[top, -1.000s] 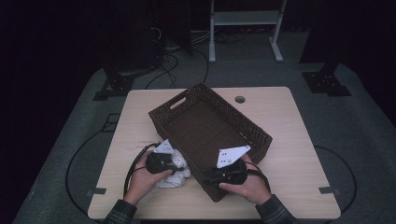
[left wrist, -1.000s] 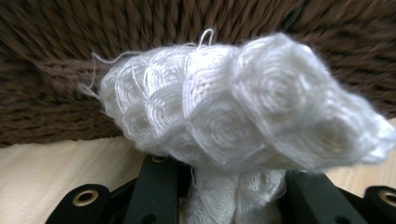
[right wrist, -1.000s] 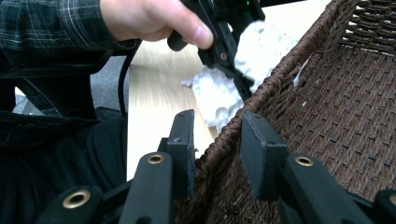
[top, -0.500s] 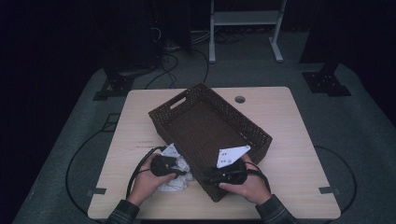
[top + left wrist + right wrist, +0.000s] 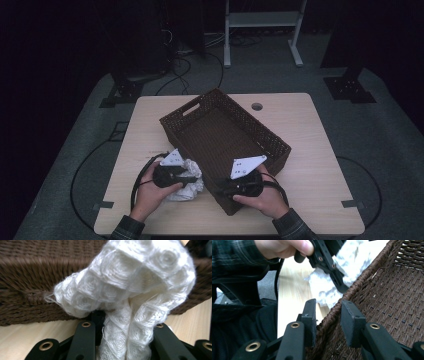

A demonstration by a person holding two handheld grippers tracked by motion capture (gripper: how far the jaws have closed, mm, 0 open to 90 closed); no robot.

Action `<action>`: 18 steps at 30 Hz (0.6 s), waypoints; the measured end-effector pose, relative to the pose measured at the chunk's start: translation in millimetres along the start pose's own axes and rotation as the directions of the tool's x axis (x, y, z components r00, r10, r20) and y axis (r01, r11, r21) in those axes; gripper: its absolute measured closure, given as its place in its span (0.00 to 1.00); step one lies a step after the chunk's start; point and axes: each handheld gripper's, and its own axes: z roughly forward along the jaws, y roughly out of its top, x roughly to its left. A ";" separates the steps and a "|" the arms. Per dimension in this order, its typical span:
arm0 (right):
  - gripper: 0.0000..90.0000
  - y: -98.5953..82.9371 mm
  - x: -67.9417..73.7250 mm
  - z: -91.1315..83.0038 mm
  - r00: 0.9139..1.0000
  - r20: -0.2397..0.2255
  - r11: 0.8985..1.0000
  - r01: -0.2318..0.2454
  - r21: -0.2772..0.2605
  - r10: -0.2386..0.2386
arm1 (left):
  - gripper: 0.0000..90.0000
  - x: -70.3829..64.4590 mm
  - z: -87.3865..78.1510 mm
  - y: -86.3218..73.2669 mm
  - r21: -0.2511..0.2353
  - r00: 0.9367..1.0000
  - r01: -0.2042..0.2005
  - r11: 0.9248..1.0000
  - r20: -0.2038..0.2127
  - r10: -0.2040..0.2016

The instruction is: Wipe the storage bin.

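Sitting at the centre of the light wooden desk (image 5: 310,130), the dark brown woven rectangular basket (image 5: 225,135) lies at an angle. The right claw (image 5: 327,315), low and right of middle in the high view, clamps its near rim. The left claw (image 5: 120,340), lower left, is clamped on a crumpled white knitted cloth (image 5: 130,290) just beside the basket's outer wall

Left gripper (image 5: 186,176) sits low at the near-left, jaws clamped on a bunched white cloth (image 5: 130,295). Right gripper (image 5: 327,315) straddles the wicker basket's rim (image 5: 352,287), one jaw either side, both hands gripping.
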 end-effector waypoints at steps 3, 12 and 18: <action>0.72 2.0 -0.5 2.5 1.000 0.005 1.000 -0.002 0.001 0.002 | 0.77 0.3 -3.2 1.4 -0.007 1.000 0.000 1.000 0.001 0.000; 0.70 5.2 4.2 -18.5 1.000 -0.005 1.000 0.021 -0.005 -0.021 | 0.77 0.8 0.8 -0.5 0.008 1.000 0.000 1.000 0.009 0.000; 0.69 -5.4 6.2 -34.3 0.998 -0.035 0.999 0.044 0.004 -0.044 | 0.77 1.5 1.3 -0.8 0.012 1.000 0.003 1.000 0.011 -0.003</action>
